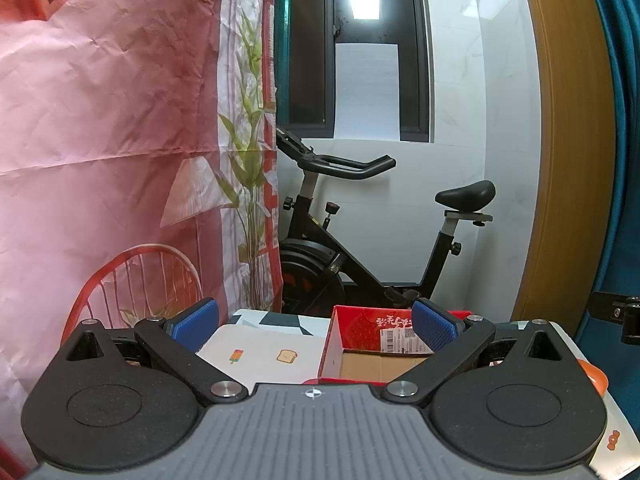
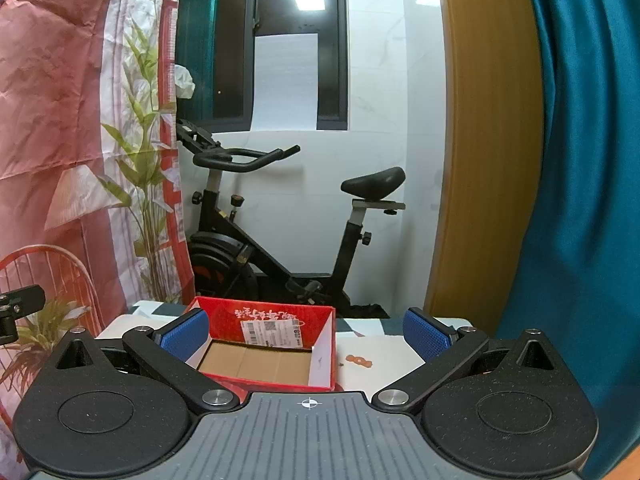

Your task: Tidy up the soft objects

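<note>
A red cardboard box (image 2: 264, 344) stands open on the table (image 2: 384, 356), its brown floor bare and a white shipping label stuck on the inside of its far wall. No soft object shows in either view, so where those lie cannot be told.

The left tool (image 1: 316, 326) is spread wide with nothing between its blue pads (image 1: 196, 322); the box (image 1: 372, 344) sits ahead and to its right, the right pad overlapping the box's far corner in the picture, contact unclear. The right tool (image 2: 308, 332) is likewise fully open and holds nothing; its left pad lies over the box's left wall in the view, and the box fills the left part of the gap.

The table carries a white cloth with small printed pictures (image 1: 264, 354). To the right of the box the cloth is bare. Beyond the table's far edge stands an exercise bike (image 2: 280, 220), with a printed curtain (image 1: 120, 140) at left and a teal curtain (image 2: 580, 200) at right.
</note>
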The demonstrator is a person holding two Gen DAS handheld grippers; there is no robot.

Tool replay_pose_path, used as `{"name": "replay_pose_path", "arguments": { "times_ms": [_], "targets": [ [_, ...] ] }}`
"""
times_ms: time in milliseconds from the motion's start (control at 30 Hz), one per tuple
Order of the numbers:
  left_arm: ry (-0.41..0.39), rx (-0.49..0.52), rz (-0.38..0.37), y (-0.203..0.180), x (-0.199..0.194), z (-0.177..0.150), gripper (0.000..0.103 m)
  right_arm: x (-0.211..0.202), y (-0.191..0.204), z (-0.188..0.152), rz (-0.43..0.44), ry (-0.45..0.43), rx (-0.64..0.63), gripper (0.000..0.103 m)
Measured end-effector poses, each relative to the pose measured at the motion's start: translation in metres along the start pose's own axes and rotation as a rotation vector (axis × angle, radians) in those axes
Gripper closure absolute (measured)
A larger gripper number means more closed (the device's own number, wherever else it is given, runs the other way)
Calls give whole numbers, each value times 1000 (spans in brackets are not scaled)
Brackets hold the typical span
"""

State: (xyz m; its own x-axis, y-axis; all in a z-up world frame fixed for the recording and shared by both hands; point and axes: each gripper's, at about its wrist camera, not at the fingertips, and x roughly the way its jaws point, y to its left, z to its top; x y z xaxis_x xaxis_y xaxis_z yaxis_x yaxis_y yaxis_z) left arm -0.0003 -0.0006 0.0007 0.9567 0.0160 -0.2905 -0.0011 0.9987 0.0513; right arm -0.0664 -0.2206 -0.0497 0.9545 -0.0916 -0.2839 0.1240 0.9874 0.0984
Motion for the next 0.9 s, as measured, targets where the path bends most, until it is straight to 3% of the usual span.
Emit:
{"name": "replay_pose_path", "arguments": {
  "times_ms": [900],
  "targets": [
    [-2, -14, 4, 2, -1, -1, 0, -1, 0, 1, -1, -2, -2, 0]
  ]
}}
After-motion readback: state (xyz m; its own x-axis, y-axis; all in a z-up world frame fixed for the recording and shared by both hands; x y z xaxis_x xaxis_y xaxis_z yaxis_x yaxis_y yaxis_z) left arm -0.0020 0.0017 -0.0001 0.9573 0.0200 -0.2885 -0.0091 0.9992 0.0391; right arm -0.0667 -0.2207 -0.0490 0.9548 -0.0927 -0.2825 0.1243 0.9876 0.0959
